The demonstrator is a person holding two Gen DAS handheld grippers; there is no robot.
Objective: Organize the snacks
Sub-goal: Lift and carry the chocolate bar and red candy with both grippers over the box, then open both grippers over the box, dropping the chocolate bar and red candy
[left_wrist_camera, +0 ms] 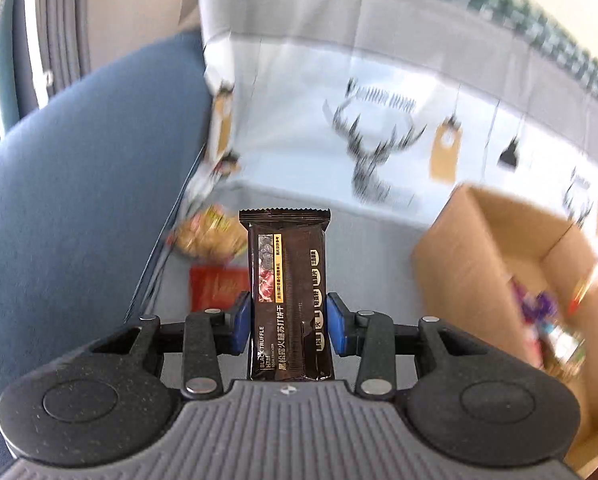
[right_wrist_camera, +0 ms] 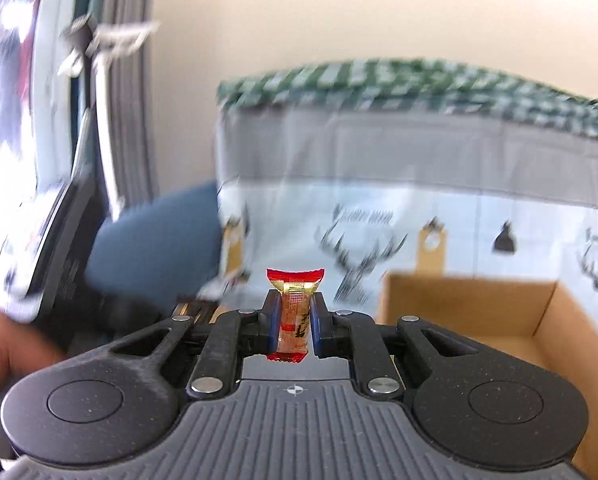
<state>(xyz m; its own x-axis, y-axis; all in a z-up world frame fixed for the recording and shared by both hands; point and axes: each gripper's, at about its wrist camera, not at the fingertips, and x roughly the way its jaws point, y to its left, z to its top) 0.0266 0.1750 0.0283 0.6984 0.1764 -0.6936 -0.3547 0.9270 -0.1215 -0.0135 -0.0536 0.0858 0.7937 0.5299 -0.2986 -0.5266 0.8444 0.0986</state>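
Inspecting both tools, we find each one loaded. The left gripper (left_wrist_camera: pixel 291 328) is clamped on a dark cracker packet (left_wrist_camera: pixel 289 296), its blue pads (left_wrist_camera: pixel 241 328) pressing the two long edges at about mid-length, so the packet stands upright with its crimped end clear above the jaws. The right gripper (right_wrist_camera: pixel 295 326) is closed almost fully on a small red-ended candy (right_wrist_camera: pixel 295 316), held across its clear middle with the twisted wrapper ends free above and below.

We judge the cracker packet light but brittle inside: the film is glossy and likely slippery, and a hard squeeze across the flat face would probably break the crackers. The edge-on hold at mid-length looks the sounder choice (the sealed ends would only fold). The candy we judge very light and fairly firm at its core; its crinkly wrap could slide, so the grip belongs on the body, not on the flared ends.

The cardboard box (left_wrist_camera: pixel 495 248) sits open to the right in the left wrist view, with a few bright wrappers already inside; in the right wrist view its brown wall shows just beyond the candy. On the grey surface (left_wrist_camera: pixel 371 248) beside the blue cushion (left_wrist_camera: pixel 83 184) we note a yellow snack bag (left_wrist_camera: pixel 209 236) and a red packet (left_wrist_camera: pixel 215 288), both blurred and not yet boxed. We judge both held items ready for release into the box.
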